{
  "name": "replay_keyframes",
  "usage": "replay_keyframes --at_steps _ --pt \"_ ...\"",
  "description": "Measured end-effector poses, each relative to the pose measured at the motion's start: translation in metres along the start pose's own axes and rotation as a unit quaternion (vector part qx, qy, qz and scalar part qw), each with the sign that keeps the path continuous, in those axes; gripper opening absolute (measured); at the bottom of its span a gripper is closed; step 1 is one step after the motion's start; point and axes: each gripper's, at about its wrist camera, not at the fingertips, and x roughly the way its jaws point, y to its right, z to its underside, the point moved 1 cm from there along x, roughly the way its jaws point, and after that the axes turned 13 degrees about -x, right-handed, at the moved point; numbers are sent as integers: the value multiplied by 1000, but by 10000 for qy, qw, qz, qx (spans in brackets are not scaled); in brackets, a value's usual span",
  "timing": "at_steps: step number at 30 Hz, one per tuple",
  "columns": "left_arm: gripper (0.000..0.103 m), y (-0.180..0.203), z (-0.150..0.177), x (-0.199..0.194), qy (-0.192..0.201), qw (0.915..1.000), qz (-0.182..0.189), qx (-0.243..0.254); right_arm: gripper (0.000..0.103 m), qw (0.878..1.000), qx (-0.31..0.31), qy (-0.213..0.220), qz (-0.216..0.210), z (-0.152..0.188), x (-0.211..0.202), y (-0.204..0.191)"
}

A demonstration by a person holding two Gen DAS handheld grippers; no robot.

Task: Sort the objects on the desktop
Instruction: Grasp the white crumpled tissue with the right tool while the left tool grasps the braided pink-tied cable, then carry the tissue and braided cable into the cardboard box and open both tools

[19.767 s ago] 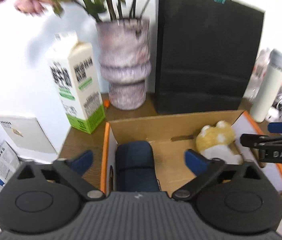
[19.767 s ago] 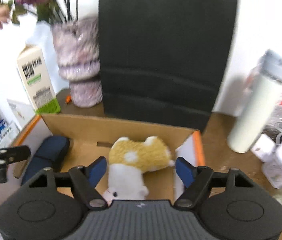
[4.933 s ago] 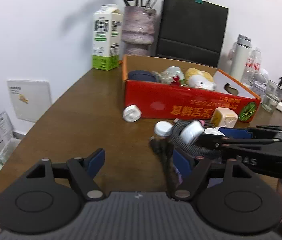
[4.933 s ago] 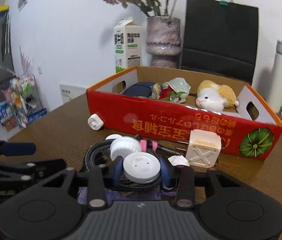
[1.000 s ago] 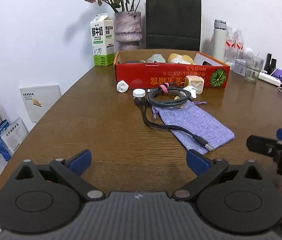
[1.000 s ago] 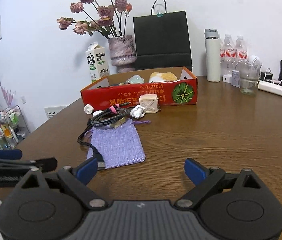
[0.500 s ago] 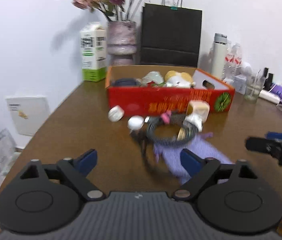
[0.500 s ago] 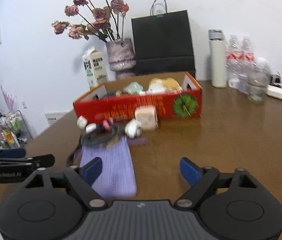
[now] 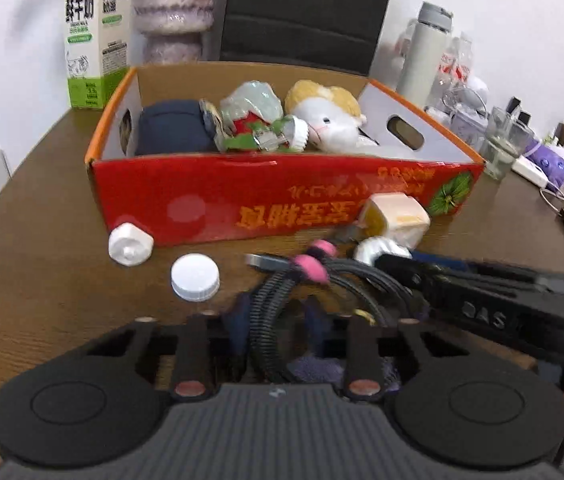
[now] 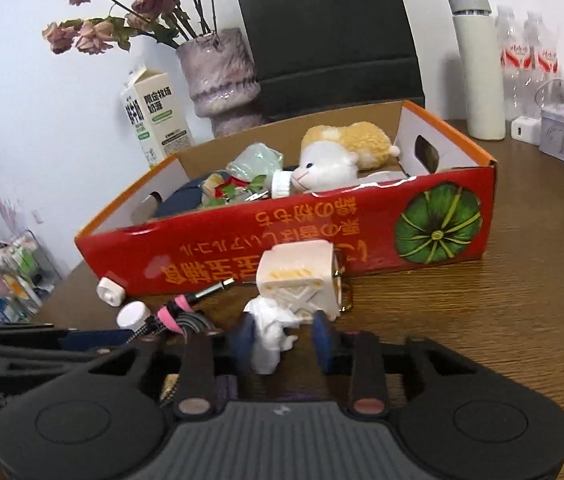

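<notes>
Two wrist views over a brown wooden worktop (image 9: 42, 280).

L gripper (image 9: 278, 328): jaws closing, w/ the braided loop of the coiled black cable (image 9: 342, 280) between the blue pads; blur hides whether the pads press yet. Cable is bound by pink ties (image 9: 314, 266) and lies just in front of the red cardboard box (image 9: 242, 196), partly over a purple pouch (image 9: 314, 368).

R gripper (image 10: 284, 340): jaws closing, w/ a small white crumpled item (image 10: 272, 330) between them; its left side looks to touch the left pad, a gap shows at the right pad. Just beyond it, touching or nearly so, a cream cube-shaped plug adapter (image 10: 298, 278) sits against the box front.

Loose on the worktop, left of the cable: white bottle cap (image 9: 195, 277) and a small white plug (image 9: 130, 245), the latter at the box's near left corner.

Inside the box: navy pouch (image 9: 170, 132) at left, crushed plastic bottle (image 9: 254, 120) in the middle, plush toy (image 9: 330, 116) at right.

Behind the box: milk carton (image 9: 96, 36), pinkish vase (image 10: 222, 76) w/ dried roses (image 10: 122, 8), black paper bag (image 10: 330, 32). To the right: white flask (image 10: 478, 68), water bottles (image 10: 526, 56), a glass (image 9: 500, 148).
</notes>
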Motion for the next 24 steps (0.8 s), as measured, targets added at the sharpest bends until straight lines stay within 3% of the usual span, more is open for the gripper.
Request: replay_keyframes --at_steps 1,5,11,15,24 --pt "19 0 1 0 15 10000 5 -17 16 10000 32 13 -53 3 -1 0" --pt "14 1 6 -9 111 9996 -241 -34 13 9999 -49 90 42 9 -12 -2" --pt "13 9 24 -58 569 9979 -283 -94 13 9985 360 408 6 28 -45 15" --pt "13 12 34 -104 976 9946 -77 -343 13 9955 533 786 -59 43 -74 21" --pt "14 7 70 -165 1262 9887 72 -808 13 9869 491 1517 -248 68 -121 14"
